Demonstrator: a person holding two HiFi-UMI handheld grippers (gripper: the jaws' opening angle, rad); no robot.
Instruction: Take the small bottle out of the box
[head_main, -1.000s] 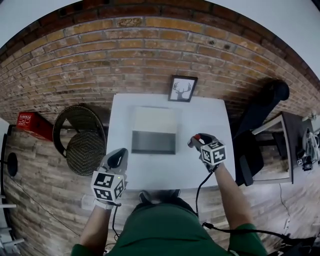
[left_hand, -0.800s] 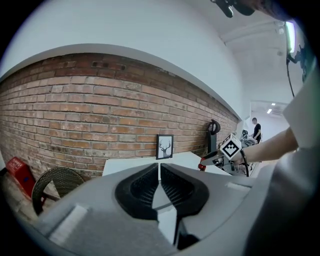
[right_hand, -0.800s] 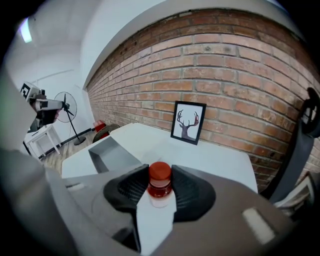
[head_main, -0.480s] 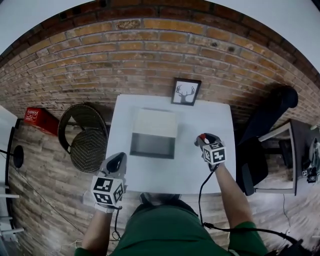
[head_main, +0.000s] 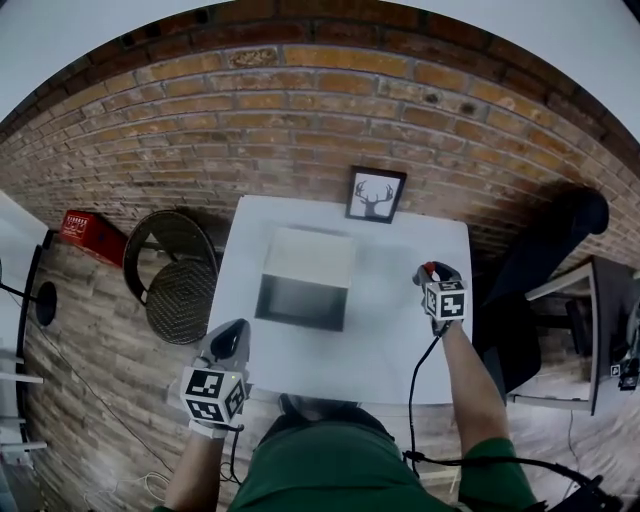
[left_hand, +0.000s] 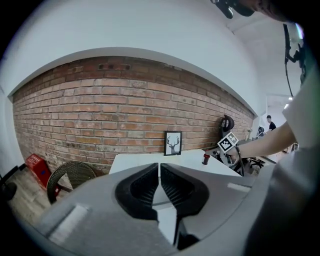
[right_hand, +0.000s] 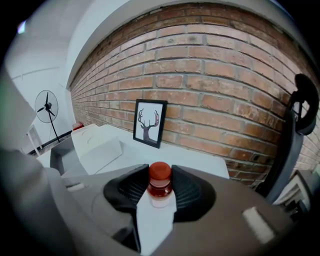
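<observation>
Red-capped bottle (right_hand: 160, 184) sits clamped in my right tongs (right_hand: 160, 172) near the desk's (head_main: 390, 345) right edge; my left tongs (left_hand: 159, 172) are narrow, empty.

A white square worktop (head_main: 385, 335) is seen from above. A white open-topped box with a grey inside (head_main: 306, 262) is set left of its middle, and a black-framed deer picture (head_main: 375, 195) is stood at its far edge.

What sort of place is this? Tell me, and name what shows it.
Probably an indoor room staged like a home corner, perhaps in a lab or office: a brick wall, a white table with a framed deer picture on it, and a wicker chair beside it.
</observation>
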